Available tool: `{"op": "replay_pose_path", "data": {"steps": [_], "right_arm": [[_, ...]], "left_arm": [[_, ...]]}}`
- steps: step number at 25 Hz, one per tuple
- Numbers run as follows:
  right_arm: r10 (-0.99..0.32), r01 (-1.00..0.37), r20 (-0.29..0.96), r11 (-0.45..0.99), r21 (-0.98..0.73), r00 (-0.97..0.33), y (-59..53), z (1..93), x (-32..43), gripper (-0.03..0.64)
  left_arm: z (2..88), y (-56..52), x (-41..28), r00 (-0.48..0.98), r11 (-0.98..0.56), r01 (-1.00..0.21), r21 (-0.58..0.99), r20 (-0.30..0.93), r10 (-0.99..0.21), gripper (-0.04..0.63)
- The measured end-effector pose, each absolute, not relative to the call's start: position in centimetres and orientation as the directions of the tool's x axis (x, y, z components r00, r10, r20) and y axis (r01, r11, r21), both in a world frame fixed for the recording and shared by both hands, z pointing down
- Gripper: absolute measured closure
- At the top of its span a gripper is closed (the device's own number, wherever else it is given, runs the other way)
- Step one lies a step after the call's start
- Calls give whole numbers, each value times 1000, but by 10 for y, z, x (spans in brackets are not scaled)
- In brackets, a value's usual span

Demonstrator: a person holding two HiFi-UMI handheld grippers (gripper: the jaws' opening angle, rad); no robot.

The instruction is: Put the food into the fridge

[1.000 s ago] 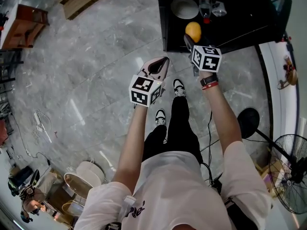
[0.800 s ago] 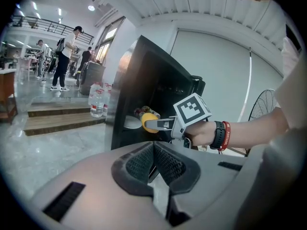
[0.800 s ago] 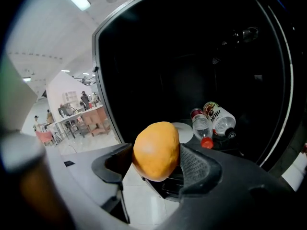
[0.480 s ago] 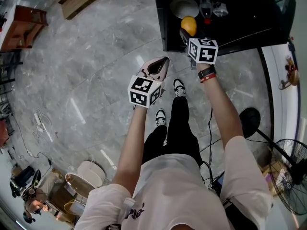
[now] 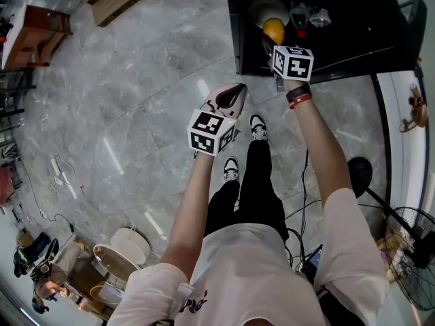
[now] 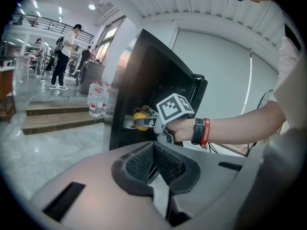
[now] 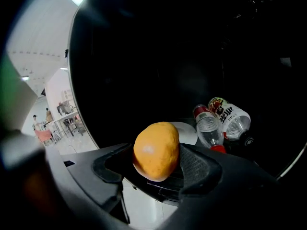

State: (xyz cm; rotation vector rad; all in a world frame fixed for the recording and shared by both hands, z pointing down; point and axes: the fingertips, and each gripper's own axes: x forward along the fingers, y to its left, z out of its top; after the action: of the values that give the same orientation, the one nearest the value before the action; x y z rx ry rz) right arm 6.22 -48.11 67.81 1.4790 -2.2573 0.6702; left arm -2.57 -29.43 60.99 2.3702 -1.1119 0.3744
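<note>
Clamped in the right gripper's (image 5: 270,44) wide-spread jaws, the orange (image 7: 156,150) is held at the fridge's (image 5: 353,19) opening; it should be set gently on the plate (image 7: 188,131), clear of the bottles (image 7: 211,127).

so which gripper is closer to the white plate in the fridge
Right. The right gripper, gripping the orange fruit, is at the fridge opening, close to the white plate; the left gripper hangs back over the floor, outside the fridge.
</note>
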Motion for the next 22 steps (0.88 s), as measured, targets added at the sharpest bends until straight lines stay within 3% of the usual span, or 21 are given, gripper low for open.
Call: {"op": "replay_pose_path", "data": {"steps": [22], "right_arm": [[-753, -918, 530, 364, -158, -390, -549, 708, 58, 295]], "left_arm": [[627, -295, -31, 613, -528, -789, 314, 448, -650, 577]]}}
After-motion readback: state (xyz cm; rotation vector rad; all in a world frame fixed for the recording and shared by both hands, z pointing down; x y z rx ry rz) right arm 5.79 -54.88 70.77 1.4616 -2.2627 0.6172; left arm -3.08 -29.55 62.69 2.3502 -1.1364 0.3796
